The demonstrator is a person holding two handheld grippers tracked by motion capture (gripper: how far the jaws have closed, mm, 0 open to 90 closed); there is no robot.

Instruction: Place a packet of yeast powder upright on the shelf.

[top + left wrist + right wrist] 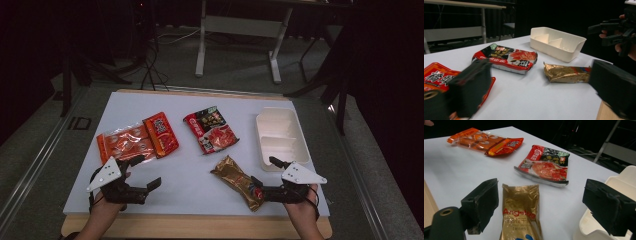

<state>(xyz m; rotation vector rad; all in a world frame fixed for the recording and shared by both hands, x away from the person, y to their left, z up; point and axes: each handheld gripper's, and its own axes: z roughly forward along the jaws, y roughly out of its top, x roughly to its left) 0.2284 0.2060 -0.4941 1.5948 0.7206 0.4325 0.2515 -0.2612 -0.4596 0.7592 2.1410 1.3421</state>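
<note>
Gold foil pouch (521, 213) lies near the desk's (190, 175) front edge, just left of the white tray (282, 136), and my right tongs (541, 206) stand wide with the pouch between the jaws but not pinched. My left tongs (142, 172) gape wide and empty beside the orange packet (137, 141). I judge the pickup is next: I'd lower until both pads flank the pouch's narrow width, close on its middle, not the slippery crimped end, then lift level toward the tray.

My white table (200, 170) carries an orange packet (137, 140), a red-black packet (211, 129), a gold packet (238, 180) and a cream tray (300, 145).
</note>
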